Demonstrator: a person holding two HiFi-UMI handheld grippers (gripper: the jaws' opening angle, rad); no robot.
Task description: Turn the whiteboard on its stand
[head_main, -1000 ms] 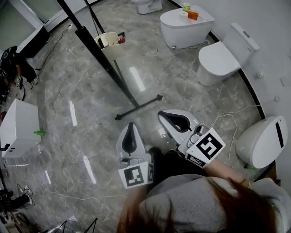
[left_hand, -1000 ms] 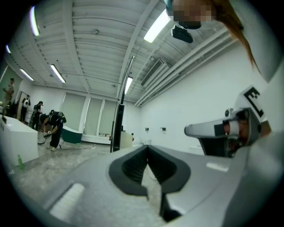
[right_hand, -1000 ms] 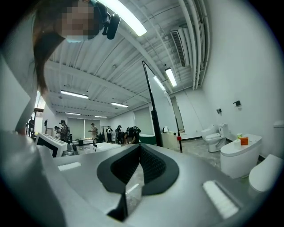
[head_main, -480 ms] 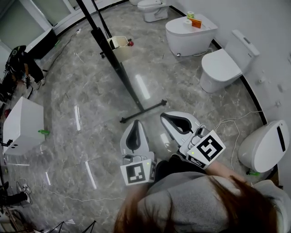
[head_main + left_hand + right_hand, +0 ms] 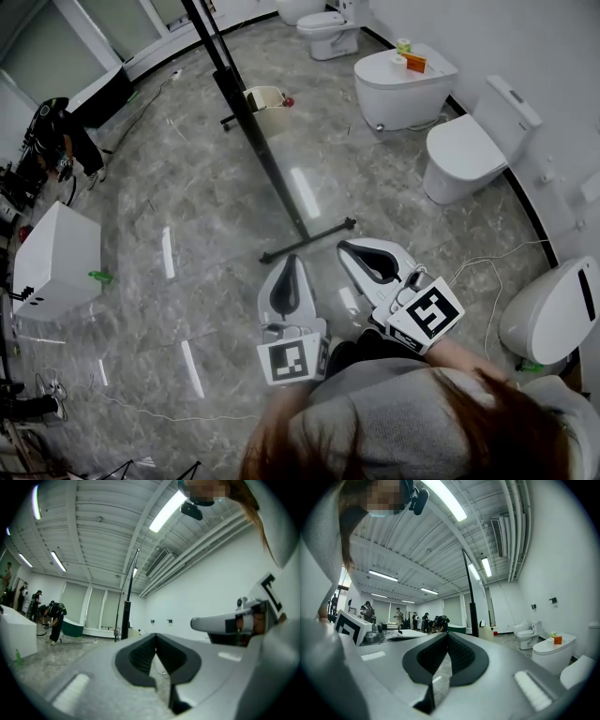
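Observation:
The whiteboard stand (image 5: 272, 159) shows from above as a dark, thin frame running from the top of the head view down to its black foot bar (image 5: 309, 240) on the marble floor. My left gripper (image 5: 292, 259) is shut and empty, its tip just short of the foot bar. My right gripper (image 5: 343, 246) is beside it, also shut with nothing held, close to the bar's right end. In the left gripper view the closed left gripper (image 5: 156, 635) points level at the stand's black post (image 5: 125, 620). The right gripper (image 5: 447, 633) likewise faces the post (image 5: 474, 618).
Several white toilets (image 5: 469, 155) line the curved right wall, one (image 5: 553, 305) close by my right arm. A white cable (image 5: 487, 267) lies on the floor there. A white box (image 5: 56, 262) stands at the left, people (image 5: 56, 131) beyond it. A small tray (image 5: 265, 97) hangs by the stand.
Both grippers have drifted slightly forward and up, staying shut. The head view has tilted up, so more of the far room and the stand's length shows.

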